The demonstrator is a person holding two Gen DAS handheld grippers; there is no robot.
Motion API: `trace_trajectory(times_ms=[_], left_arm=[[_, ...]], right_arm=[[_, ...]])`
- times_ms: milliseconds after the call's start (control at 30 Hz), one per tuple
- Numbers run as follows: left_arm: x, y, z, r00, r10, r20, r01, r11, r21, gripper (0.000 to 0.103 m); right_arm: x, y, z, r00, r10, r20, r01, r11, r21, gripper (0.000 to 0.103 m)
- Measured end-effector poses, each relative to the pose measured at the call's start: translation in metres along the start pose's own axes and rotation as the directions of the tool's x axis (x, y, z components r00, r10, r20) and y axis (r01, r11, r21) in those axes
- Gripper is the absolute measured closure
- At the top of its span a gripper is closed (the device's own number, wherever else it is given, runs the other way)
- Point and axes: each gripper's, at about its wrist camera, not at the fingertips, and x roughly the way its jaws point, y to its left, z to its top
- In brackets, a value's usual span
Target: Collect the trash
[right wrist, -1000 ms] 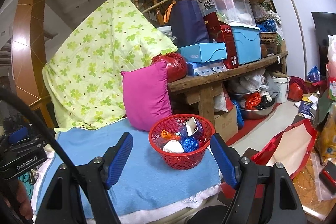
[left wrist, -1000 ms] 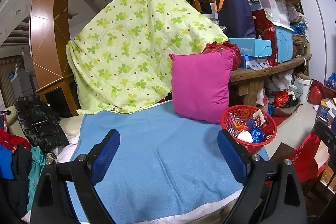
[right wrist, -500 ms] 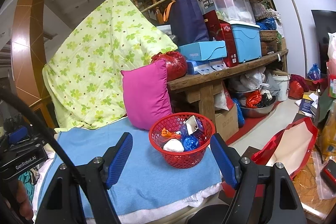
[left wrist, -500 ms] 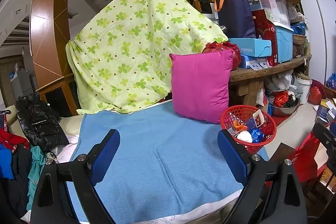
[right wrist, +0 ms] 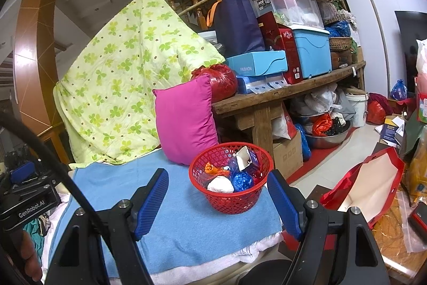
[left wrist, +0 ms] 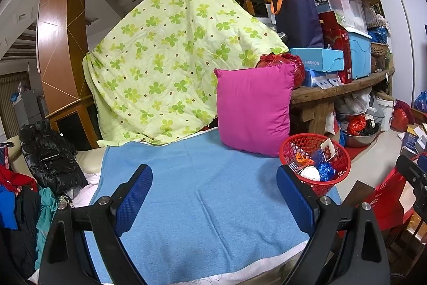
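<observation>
Grippers first: the left gripper has its blue pads spread wide with nothing between them, just hanging over the blue towel. Same deal with the right gripper, fingers far apart and empty, not touching anything.

Edge-wise, the towel's near edge runs right under both grippers, with white fabric poking out below it. Most of the towel in front of the left gripper is bare, so that's the open stretch. On its left side it drops off into a pile of dark clothes.

The red basket sits at the towel's right corner, close to the edge, framed between the right gripper's pads but further out. Trash is inside it: a white wad, crinkly blue wrapper, an orange scrap and a small carton. Past that corner the floor drops away, with a red paper bag lying open there.

Behind the basket a pink pillow stands upright, leaning by the wooden bench stacked with boxes. A green clover quilt hangs at the back, closing off the far side.
</observation>
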Motion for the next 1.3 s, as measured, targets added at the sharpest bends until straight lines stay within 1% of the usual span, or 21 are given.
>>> trace_trajectory(times_ms=[867, 1300], left_arm=[[0.0004, -0.0031, 0.001, 1.0, -0.008, -0.005, 0.008, 1.0, 0.009, 0.009], [0.0029, -0.0029, -0.0036, 1.0, -0.013, -0.009, 0.013, 1.0, 0.014, 0.009]], right_arm=[[0.0009, -0.0023, -0.0028, 1.0, -0.001, 0.003, 0.001, 1.0, 0.01, 0.024], [0.0008, 0.0011, -0.0069, 1.0, -0.008, 0.003, 0.008, 1.0, 0.017, 0.024]])
